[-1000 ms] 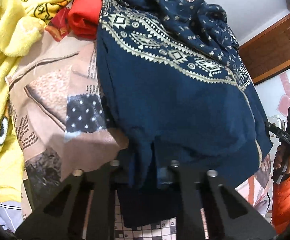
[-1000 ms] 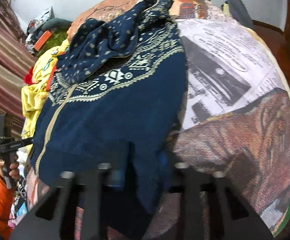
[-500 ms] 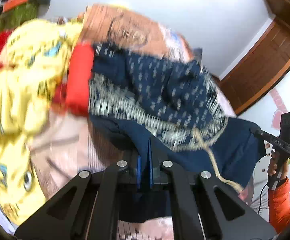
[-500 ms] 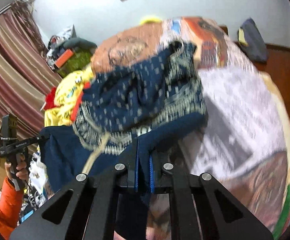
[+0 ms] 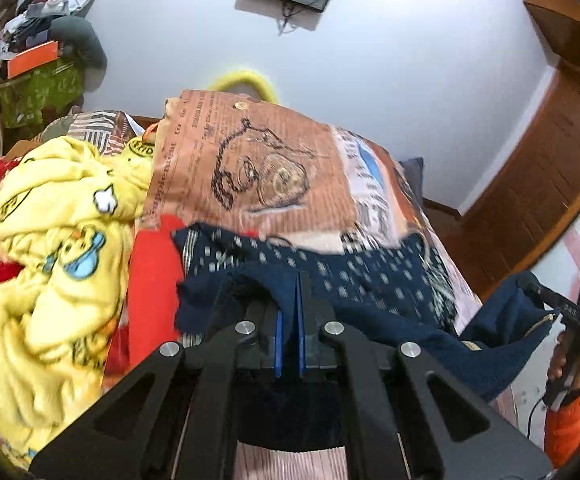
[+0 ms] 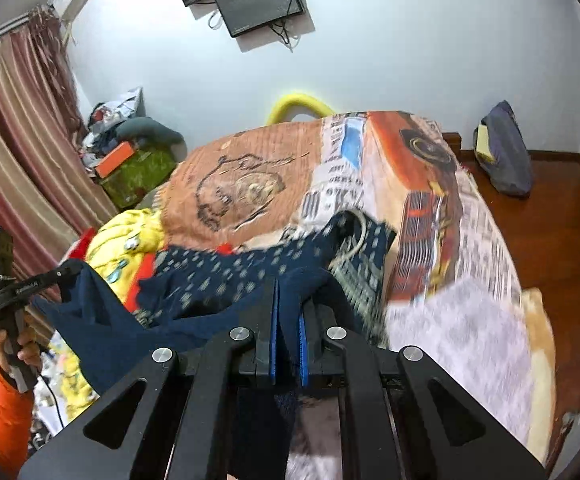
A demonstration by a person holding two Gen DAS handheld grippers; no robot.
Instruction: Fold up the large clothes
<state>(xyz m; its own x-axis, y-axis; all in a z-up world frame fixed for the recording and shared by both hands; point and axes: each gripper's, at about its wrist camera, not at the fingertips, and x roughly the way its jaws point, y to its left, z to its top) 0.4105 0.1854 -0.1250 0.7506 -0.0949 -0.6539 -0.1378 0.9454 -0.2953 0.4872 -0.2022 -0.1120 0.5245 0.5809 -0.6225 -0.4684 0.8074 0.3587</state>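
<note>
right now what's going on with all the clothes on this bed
A person is folding a navy patterned garment on the bed. The left gripper and right gripper are each shut on its plain hem, holding that edge above the bed. A yellow printed garment and a red one lie piled alongside.

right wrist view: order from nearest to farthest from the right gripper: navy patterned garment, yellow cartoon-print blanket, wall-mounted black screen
1. Navy patterned garment: clamped in the right gripper.
2. Yellow cartoon-print blanket: on the bed, to the left.
3. Wall-mounted black screen: high on the far wall.
</note>
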